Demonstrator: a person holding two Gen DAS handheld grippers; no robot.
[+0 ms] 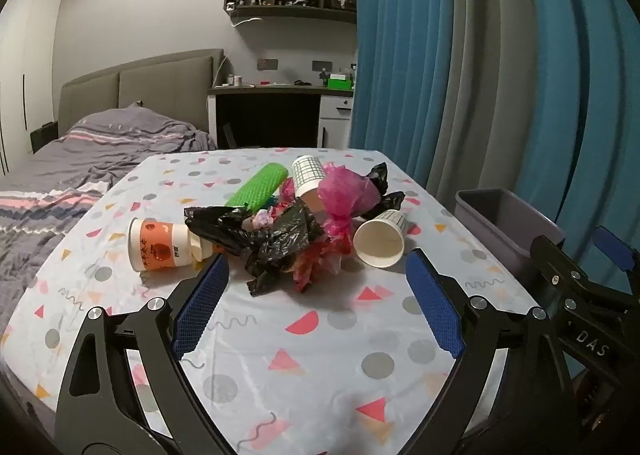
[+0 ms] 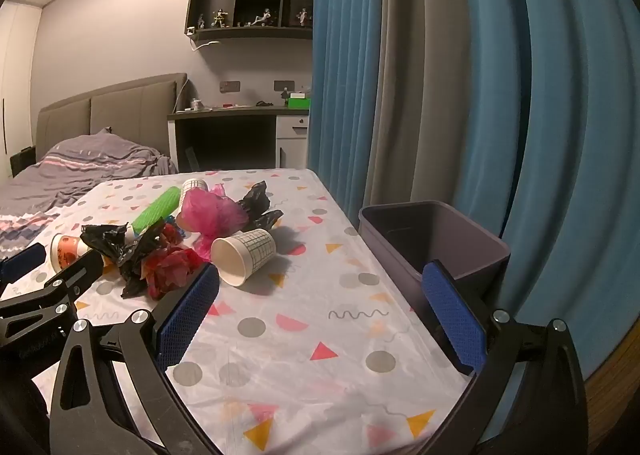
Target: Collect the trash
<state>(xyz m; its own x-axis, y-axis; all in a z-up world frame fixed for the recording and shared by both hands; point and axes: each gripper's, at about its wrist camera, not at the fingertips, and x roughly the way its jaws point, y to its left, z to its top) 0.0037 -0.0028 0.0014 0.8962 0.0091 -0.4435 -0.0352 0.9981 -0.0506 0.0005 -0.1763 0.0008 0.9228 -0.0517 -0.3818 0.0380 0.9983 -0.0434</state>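
Note:
A heap of trash lies mid-table: a crumpled black bag [image 1: 264,233], a pink bag [image 1: 346,193], red wrapping [image 1: 316,261], a green roll [image 1: 258,185], an orange cup [image 1: 158,245] on its side, and two grid-print cups, one tipped toward me [image 1: 380,239], one behind [image 1: 308,179]. My left gripper [image 1: 316,267] is open just short of the heap, nothing between its blue pads. In the right wrist view the tipped cup [image 2: 244,255] lies ahead left. My right gripper [image 2: 320,275] is open over the table's right edge, beside the grey bin [image 2: 436,243].
The table carries a patterned cloth [image 1: 304,339]. The bin stands off its right edge against blue curtains [image 2: 560,115]. A bed [image 1: 72,159] lies to the left, a desk [image 1: 276,111] and wall shelves behind. The left gripper's arm [image 2: 48,295] shows at the right view's left edge.

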